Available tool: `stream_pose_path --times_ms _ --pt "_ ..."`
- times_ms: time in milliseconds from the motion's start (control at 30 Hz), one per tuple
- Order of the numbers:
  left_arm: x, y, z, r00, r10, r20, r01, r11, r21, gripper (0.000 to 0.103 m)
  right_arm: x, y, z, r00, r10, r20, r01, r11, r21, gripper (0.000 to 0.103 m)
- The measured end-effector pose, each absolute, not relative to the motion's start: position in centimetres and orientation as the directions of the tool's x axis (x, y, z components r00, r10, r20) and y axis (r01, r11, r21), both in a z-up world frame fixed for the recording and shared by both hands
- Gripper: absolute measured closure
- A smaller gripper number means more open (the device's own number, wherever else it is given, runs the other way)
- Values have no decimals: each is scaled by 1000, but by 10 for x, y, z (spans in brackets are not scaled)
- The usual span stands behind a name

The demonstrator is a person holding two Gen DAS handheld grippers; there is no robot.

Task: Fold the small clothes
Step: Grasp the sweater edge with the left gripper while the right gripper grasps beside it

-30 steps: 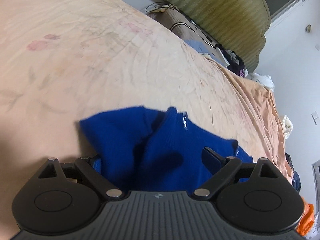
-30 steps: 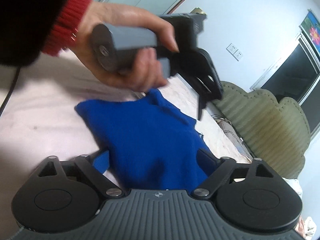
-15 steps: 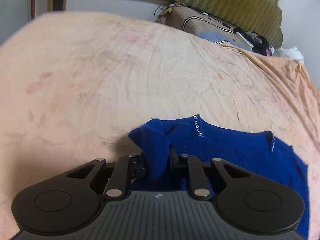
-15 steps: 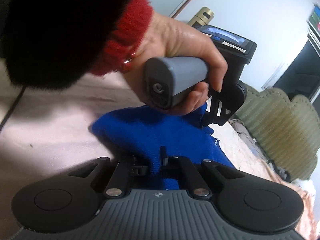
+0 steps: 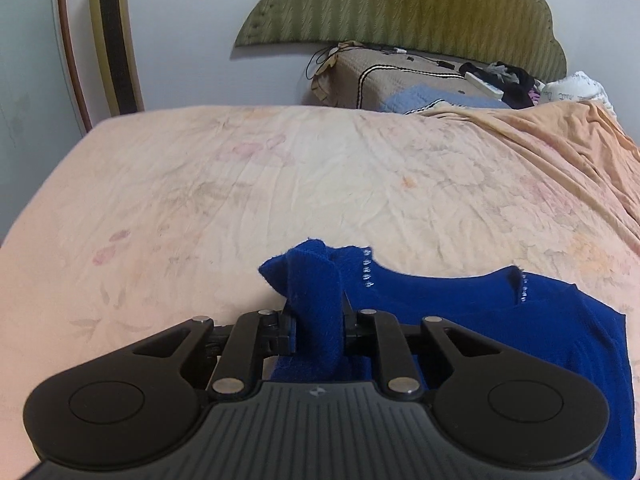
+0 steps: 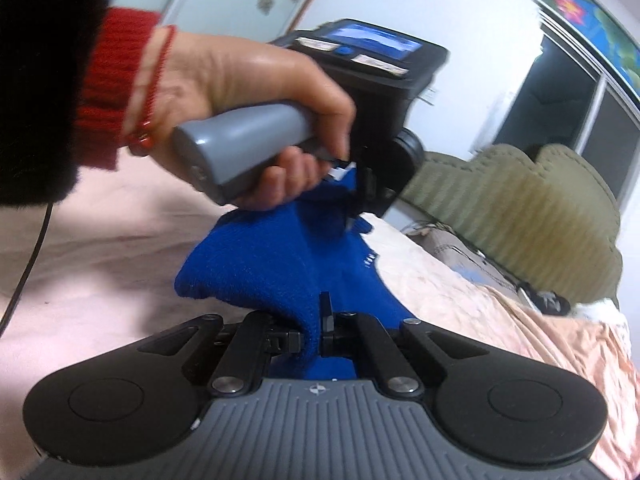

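Your left gripper (image 5: 318, 324) has its jaws drawn narrow on a bunched fold of the blue knit garment (image 5: 460, 308); the fold stands upright between the jaws and rises above them. These jaws closed within the past second, and the cloth is plainly caught between them. The rest of the garment trails to the right of that gripper across the bed (image 5: 240, 184), whose peach sheet shows a faint floral print and many creases. A row of small pale studs (image 5: 366, 268) runs along the garment's edge near the pinched fold.

Your right gripper (image 6: 310, 336) is likewise closed down on a fold of the same garment, with only the thickness of the knit between its jaws. From the right wrist view, the cloth stretches from this grip up to your left gripper, which your left hand (image 6: 256, 92) holds by its grey handle (image 6: 240, 148); a red knit cuff (image 6: 108, 84) and a black fuzzy sleeve (image 6: 44, 72) cover the wrist. The stretched part of the garment is raised off the sheet between the two grips.

At the far end of the bed a green scalloped headboard (image 5: 400, 4) stands against the wall, with a brown pillow (image 5: 384, 80) and a heap of loose clothes (image 5: 508, 76) below it.
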State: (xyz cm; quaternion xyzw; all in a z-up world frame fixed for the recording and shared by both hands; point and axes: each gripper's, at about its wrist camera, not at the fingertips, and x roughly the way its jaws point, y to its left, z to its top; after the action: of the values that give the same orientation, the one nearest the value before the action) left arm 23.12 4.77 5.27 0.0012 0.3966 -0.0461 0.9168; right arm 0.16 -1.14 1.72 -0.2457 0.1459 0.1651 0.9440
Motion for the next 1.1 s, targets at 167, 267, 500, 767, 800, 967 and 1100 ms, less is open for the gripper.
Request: stream_pose_path --times_ms 167,267,500,767,800,967,1100 --pt "225 27 61 690 -77 -719 100 995 -10 86 -2 -36 18 909 224 -352 -357 855 -377 100" --pt "221 15 66 697 -74 -714 111 994 5 86 -11 -47 16 910 215 -355 -344 870 -353 100" --pt "215 -21 75 711 -85 -698 149 988 31 89 -29 -73 13 921 188 -343 -293 911 -289 101" --pt "214 -66 71 710 -118 -694 203 978 42 92 -24 -113 11 923 156 -352 -243 945 -220 101" --pt "214 -71 71 708 -123 -695 211 977 43 92 -25 -116 10 924 152 -352 -237 948 -214 101" --pt "215 -98 70 703 -144 -697 245 968 47 92 -29 -138 10 929 127 -346 -199 963 -181 101" --pt "216 -120 70 694 -166 -701 274 961 45 92 -30 -158 9 932 99 -348 -161 975 -155 101"
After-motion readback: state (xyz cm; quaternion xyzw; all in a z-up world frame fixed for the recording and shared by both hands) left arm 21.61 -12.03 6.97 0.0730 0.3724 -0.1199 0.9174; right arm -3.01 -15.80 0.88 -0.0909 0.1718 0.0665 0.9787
